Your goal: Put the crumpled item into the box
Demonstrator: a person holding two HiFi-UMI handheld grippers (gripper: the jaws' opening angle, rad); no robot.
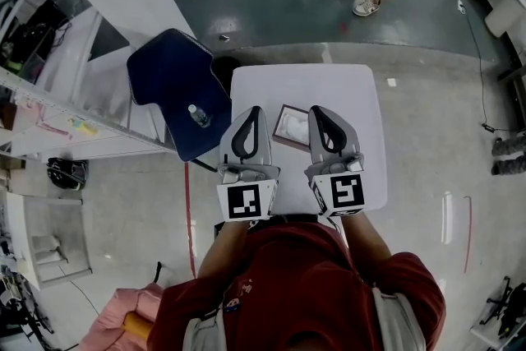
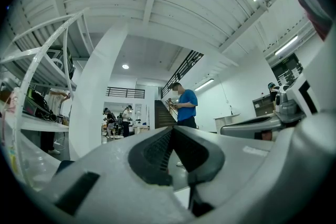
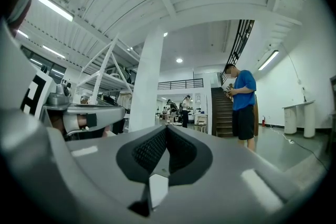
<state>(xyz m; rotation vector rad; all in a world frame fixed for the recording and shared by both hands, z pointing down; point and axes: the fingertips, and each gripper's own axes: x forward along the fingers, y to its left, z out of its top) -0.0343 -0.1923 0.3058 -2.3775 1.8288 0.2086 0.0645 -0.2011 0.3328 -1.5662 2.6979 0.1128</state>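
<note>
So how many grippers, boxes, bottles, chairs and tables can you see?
grippers: 2 (left gripper, right gripper)
box: 1
bottle: 1
blue chair: 1
white table: 1
total: 6

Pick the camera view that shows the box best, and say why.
The head view: the box sits on the white table between the left gripper and right gripper, seen from above. Both gripper views look across the room over shut jaws and show none of it.
</note>
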